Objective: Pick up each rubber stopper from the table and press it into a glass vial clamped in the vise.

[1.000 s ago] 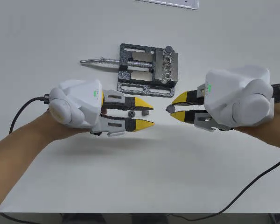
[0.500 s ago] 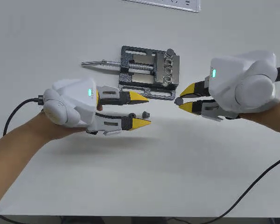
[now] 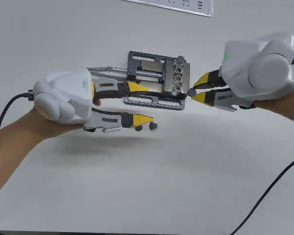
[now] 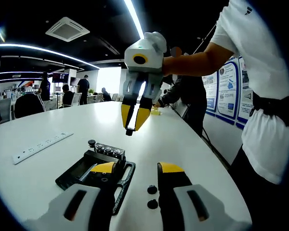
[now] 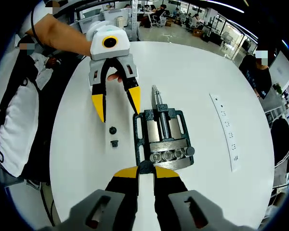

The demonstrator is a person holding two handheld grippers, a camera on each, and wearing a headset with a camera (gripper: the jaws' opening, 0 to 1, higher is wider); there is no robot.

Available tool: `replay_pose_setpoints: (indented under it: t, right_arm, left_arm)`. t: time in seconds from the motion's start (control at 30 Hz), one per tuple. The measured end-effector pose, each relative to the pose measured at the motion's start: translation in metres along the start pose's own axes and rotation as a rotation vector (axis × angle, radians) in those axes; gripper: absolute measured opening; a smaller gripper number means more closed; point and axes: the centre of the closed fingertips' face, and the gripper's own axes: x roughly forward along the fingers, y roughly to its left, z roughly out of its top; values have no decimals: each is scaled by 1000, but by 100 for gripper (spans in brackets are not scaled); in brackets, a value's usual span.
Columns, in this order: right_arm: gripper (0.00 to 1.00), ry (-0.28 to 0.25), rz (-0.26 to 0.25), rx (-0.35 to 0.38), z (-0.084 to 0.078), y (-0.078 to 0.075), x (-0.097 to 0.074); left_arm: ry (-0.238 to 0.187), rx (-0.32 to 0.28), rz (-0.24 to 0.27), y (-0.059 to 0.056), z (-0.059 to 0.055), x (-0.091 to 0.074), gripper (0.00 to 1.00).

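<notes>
A dark vise [image 3: 147, 73] [image 5: 161, 130] [image 4: 86, 166] clamps a row of glass vials [image 3: 177, 77] [image 5: 167, 155] [image 4: 109, 150]. The end vial carries a grey stopper [image 3: 181, 59] [image 5: 190, 150]. My right gripper [image 3: 195, 92] [image 5: 145, 171] is shut on a rubber stopper [image 3: 191, 91] [image 5: 145, 166] [image 4: 130, 131], just off the vise's near right corner. To the left of the vise, my left gripper [image 3: 146, 104] [image 4: 137, 168] hangs open and holds nothing. Two loose stoppers [image 3: 138, 128] [image 3: 153, 126] [image 4: 152, 189] [image 5: 112, 130] lie on the table by its lower jaw.
The vise's screw handle [image 3: 105, 69] sticks out to the left, under my left gripper's upper jaw. A white power strip [image 3: 186, 4] [image 5: 226, 130] [image 4: 38, 147] lies beyond the vise. The white table [image 3: 152, 176] stretches bare toward me. People stand in the room around the table.
My right gripper carried its stopper up and back, from in front of the vise to its near right corner. My left gripper rose toward the vise and its jaws spread wider, uncovering the two loose stoppers.
</notes>
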Motion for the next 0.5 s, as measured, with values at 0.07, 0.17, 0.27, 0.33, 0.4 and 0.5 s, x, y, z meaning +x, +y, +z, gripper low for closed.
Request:
replay_pose_setpoints:
  t: [0.07,0.17,0.27,0.33,0.4,0.5]
  right_arm:
    - [11,4,0,-2,0,-4,1]
    - [11,9,-3,-9,1,-10,2]
    - [11,13,-5,-7,2,-17,3]
    - [11,15,-5,-7,2,-20,4]
    - [11,17,-4,-6,3,-24,6]
    - [11,17,-4,-4,4,-29,9]
  left_arm:
    - [-1,-4,6,4,-1,-1,32]
    - [2,4,14,6,-2,-2,32]
    - [2,3,17,9,-2,-3,32]
    - [2,3,20,10,-3,-4,32]
    - [-2,0,24,11,-2,-5,33]
    - [-5,0,26,12,-1,-6,32]
